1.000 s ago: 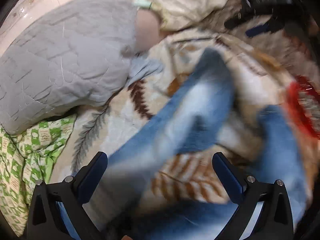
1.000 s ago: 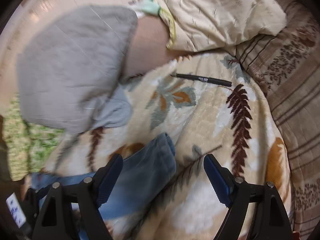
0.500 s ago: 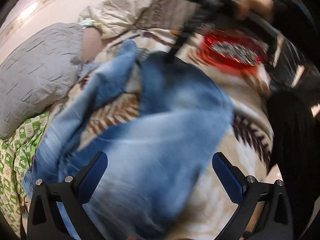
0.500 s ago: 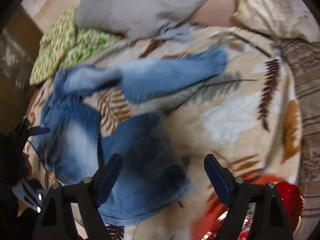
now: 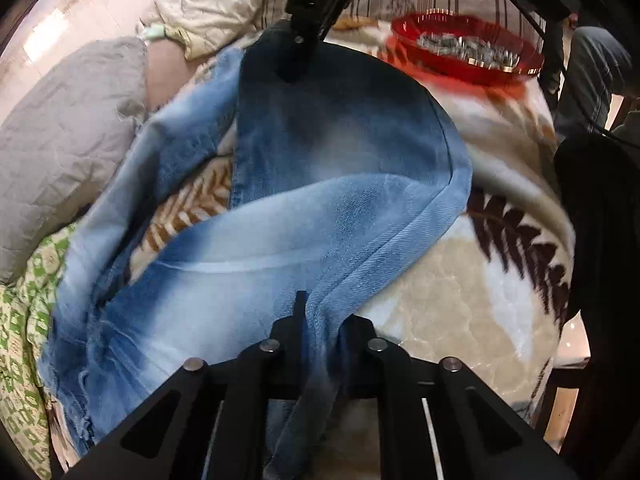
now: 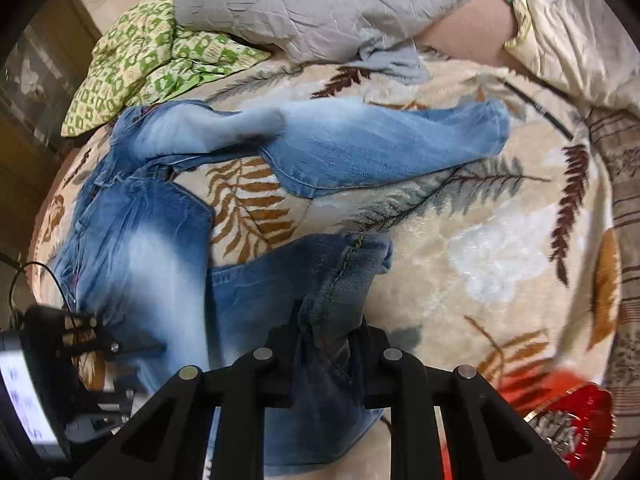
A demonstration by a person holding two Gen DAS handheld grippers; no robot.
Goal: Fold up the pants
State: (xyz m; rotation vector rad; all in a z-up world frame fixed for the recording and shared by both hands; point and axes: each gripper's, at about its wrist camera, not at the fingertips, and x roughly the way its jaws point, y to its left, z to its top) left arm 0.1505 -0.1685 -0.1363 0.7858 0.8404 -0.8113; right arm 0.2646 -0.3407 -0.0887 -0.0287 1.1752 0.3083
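Blue jeans (image 5: 320, 152) lie spread on a leaf-print blanket (image 5: 480, 300). My left gripper (image 5: 324, 316) is closing, and its pads pinch a raised fold of pale denim at the near edge. In the right wrist view one leg (image 6: 380, 148) stretches across the blanket; the other leg's dark end bunches between the closing jaws of my right gripper (image 6: 330, 320). The right gripper (image 5: 292, 74) also shows at the top of the left wrist view, on the far end of that leg. The left gripper (image 6: 108, 346) appears at the lower left of the right wrist view.
A red dish (image 5: 468, 48) holding shiny pieces sits on the blanket near the right gripper. A grey quilted pillow (image 6: 320, 0), a green patterned cloth (image 6: 152, 52) and a cream pillow (image 6: 580, 32) ring the far side. A black pen (image 6: 536, 106) lies nearby. A person's dark-clad leg (image 5: 600, 240) stands beside the bed.
Both grippers stood wide open over the jeans before; now each has come down and closed on a fold of denim. The views swung from the pillows toward the jeans.
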